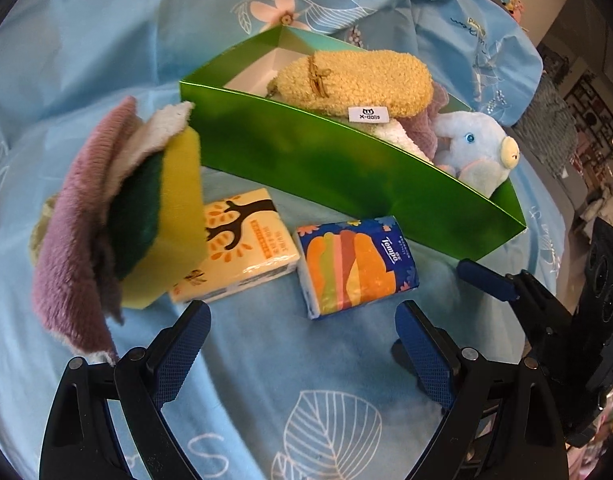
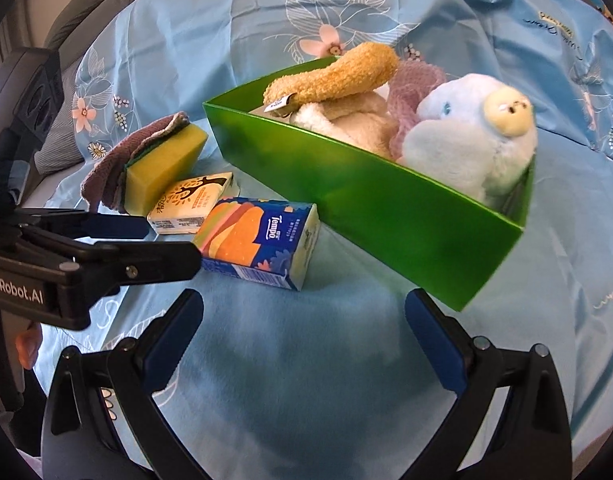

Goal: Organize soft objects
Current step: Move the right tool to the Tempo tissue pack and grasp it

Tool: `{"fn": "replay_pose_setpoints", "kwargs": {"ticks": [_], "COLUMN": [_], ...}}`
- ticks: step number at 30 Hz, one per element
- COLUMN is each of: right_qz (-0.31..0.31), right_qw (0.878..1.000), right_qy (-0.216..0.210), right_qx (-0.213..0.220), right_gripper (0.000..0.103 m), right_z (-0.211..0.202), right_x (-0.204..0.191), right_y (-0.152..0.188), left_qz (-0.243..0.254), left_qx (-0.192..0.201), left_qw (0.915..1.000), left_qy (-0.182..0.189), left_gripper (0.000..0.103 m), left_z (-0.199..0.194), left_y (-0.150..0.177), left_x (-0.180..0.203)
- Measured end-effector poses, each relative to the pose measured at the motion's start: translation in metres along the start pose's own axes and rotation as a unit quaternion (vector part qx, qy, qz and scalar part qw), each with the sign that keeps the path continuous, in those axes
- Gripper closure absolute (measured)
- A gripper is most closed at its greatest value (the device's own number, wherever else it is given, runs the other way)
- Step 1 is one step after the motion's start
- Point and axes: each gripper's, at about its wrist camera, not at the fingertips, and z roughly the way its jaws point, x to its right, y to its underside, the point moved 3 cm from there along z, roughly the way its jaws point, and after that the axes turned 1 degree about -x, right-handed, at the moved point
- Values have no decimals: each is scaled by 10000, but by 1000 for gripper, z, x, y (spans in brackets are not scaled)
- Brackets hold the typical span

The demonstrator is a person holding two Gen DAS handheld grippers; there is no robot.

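Observation:
A green box lies on the blue bedsheet. It holds a yellow plush piece, a blue plush toy and white and pink fluffy cloths. In front of it lie a blue Tempo tissue pack and a yellow tissue pack. A yellow-green sponge leans under a purple towel. My left gripper is open just short of the blue pack. My right gripper is open over bare sheet, by the box's near corner.
The bedsheet has a flower print and folds behind the box. A grey sofa shows far left in the right wrist view. Shelves and room clutter stand beyond the bed's right edge. A person's hand holds the left gripper.

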Motion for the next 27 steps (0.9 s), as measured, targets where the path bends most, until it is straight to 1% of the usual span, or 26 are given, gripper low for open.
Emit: {"fn": "replay_pose_setpoints", "kwargs": {"ticks": [3,6,8,10,12,13,14,15,16,17,19,23,27], "right_qz": [-122,-255,-346,-425,-459,-450,-448,-464,-490,-524,-540,-549,-540], "right_qw": [9998,9995,9991,9987,9985,9984,9983,9982,9981,9980,9980,9980,9981], "right_qy": [-124,-191,-236,-262,-290,-313,-345,-370,-364,-341,-320,-299,-282], "right_qx": [-27,-62,-104,-118,-116,-117,-121,-124,-126,-117,-115,-59,-5], "right_gripper": [3,6,11,20,23,28,32,39,45,47,50,53,55], "right_z": [6,13,18,21,25,26,28,29,30,31,32,29,19], "right_x": [-4,-8,-10,-12,-13,-13,-13,-14,-15,-16,-16,-17,-20], "right_y": [-3,-7,-10,-13,-15,-17,-17,-17,-18,-18,-19,-17,-11], "left_qz": [-37,-84,-84,-84,-140,-153,-169,-195,-220,-227,-213,-42,77], "left_qx": [-40,-52,-46,-25,-5,-10,-20,-17,-11,-21,-28,17,77], "left_qw": [9999,9995,9993,9993,9991,9990,9989,9987,9985,9982,9982,9989,9989], "left_qy": [131,300,349,357,401,416,447,472,498,562,568,462,450], "left_gripper": [9,9,9,10,21,29,31,31,37,44,44,44,44], "left_z": [6,11,14,17,19,20,21,22,22,22,23,19,9], "left_y": [-2,-5,-7,-9,-10,-10,-11,-12,-13,-14,-16,-13,-8], "left_x": [1,3,6,8,9,10,9,9,8,9,10,15,21]}}
